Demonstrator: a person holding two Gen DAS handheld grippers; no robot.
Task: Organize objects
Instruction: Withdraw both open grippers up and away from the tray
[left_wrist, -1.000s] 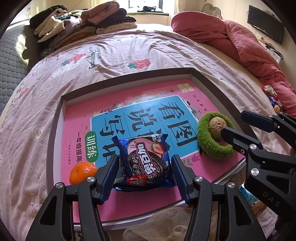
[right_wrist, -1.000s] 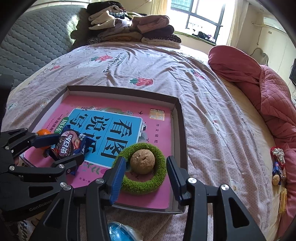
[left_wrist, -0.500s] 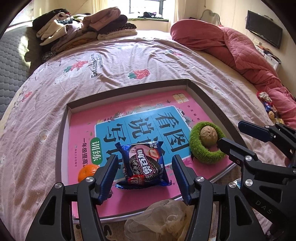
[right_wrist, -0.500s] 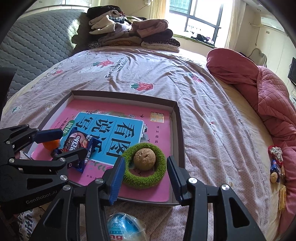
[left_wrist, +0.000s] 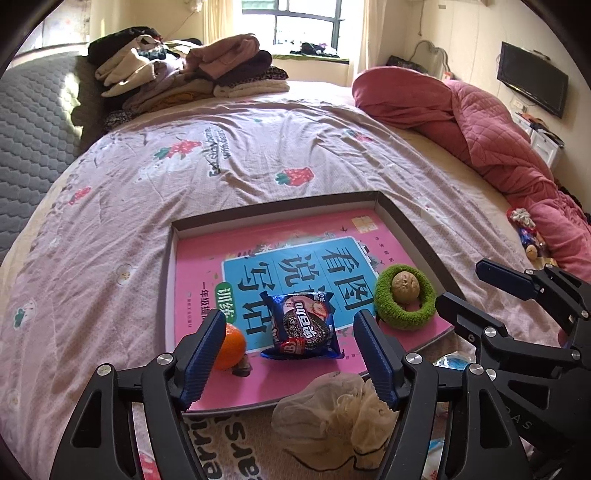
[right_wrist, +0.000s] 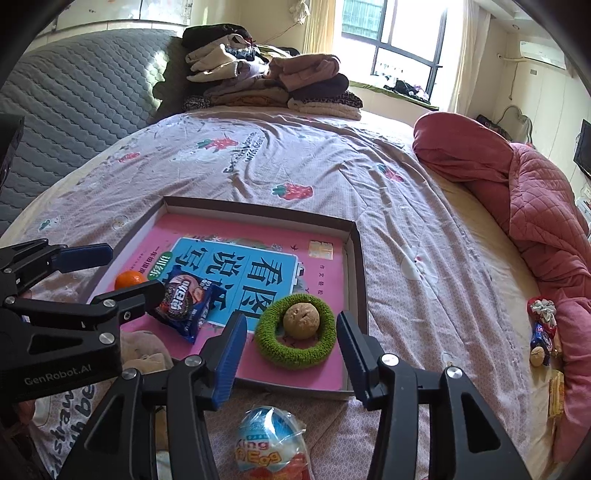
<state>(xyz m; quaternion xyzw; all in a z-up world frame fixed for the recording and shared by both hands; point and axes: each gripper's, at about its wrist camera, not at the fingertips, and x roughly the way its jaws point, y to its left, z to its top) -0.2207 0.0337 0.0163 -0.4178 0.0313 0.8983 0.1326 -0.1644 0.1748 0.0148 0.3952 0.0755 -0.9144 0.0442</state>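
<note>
A shallow cardboard tray is laid on the bed, lined with a pink and blue book. On the book, a blue cookie packet is seen near the front edge, an orange just left of it, and a green knitted ring to the right with a walnut seated in its hole.

The left hand-held gripper is held wide, nothing between its jaws; they have just been opening, and the packet lies apart beyond them. The right hand-held gripper is held moderately wide and empty, also just opened further, with the ring and walnut beyond its tips. Compared with a second ago, both are seen pulled back and higher; the packet, formerly between the left pads, is left flat on the book.

In front of the tray's near edge, a crumpled mesh bag and a wrapped toy egg are found on the bed. Bare sheet is open behind and left of the tray; a red quilt is heaped on the right, folded clothes far back.
</note>
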